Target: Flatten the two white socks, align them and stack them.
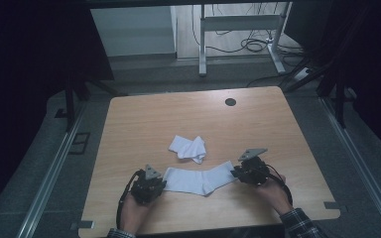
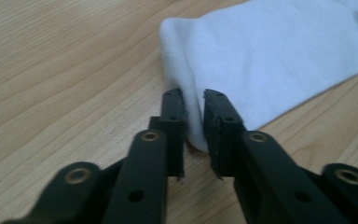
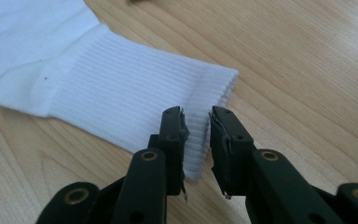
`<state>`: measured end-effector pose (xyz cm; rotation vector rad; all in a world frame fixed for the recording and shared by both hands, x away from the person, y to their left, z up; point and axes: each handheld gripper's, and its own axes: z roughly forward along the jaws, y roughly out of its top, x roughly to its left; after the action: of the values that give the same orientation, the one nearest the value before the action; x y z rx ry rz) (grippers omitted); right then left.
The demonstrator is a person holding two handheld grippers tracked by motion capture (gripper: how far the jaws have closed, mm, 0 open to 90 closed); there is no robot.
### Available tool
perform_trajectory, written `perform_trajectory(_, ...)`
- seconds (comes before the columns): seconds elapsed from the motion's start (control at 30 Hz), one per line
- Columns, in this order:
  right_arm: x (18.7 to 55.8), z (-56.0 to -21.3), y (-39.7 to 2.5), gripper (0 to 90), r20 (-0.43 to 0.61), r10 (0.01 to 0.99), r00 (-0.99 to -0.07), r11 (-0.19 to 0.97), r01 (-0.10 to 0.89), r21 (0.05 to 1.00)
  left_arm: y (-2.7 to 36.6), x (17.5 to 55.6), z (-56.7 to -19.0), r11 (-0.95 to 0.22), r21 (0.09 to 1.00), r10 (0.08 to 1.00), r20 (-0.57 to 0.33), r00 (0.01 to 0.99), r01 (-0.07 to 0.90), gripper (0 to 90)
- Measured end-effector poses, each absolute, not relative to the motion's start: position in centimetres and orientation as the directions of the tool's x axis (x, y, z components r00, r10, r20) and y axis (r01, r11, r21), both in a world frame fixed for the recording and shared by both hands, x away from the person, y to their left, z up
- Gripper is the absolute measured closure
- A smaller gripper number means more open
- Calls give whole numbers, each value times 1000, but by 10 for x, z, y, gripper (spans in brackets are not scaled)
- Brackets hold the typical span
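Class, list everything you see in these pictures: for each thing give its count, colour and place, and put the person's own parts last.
Flat sock: one, white, laid out on the near part of the table, between the two tools.
Crumpled sock: one, white, just beyond the flat sock, near the table's middle.
Table: one, light wood, with a dark round hole near its far edge.
Desk frame: one, grey metal, on the floor beyond the table, cables beside it.
Left tool: one, black, jaws narrowly apart about one end of the flat sock.
Right tool: one, black, jaws narrowly apart about its ribbed cuff.
Hands: two, holding the tools, at the near edge.
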<state>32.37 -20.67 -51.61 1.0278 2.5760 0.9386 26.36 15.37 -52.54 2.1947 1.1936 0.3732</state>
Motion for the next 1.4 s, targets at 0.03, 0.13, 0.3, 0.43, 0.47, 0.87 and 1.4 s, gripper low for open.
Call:
perform_trajectory(0.03, 324, -515, -207, 727, 38, 680, -733, 549, 542, 636, 155, 264, -523, -401, 638, 832, -46, 552, 657, 758)
perform_trajectory(0.13, 324, -512, -210, 712, 41, 686, -726, 533, 541, 651, 157, 266, -511, -375, 673, 835, -52, 547, 637, 700)
perform_trajectory(0.3, 328, -508, -221, 681, 37, 705, -708, 511, 544, 666, 156, 279, -496, -371, 698, 835, -38, 548, 612, 675)
perform_trajectory(0.43, 331, -507, -233, 657, 26, 727, -686, 495, 551, 672, 151, 298, -488, -349, 714, 835, -58, 548, 607, 666)
perform_trajectory(0.47, 332, -507, -236, 651, 28, 732, -681, 488, 553, 675, 149, 304, -486, -344, 717, 833, -65, 549, 606, 663)
perform_trajectory(0.87, 340, -517, -266, 557, 15, 770, -637, 465, 578, 671, 113, 356, -488, -369, 702, 830, -45, 556, 609, 636)
perform_trajectory(1.4, 344, -527, -271, 498, 1, 768, -641, 488, 585, 648, 92, 382, -522, -415, 625, 822, -54, 567, 661, 829)
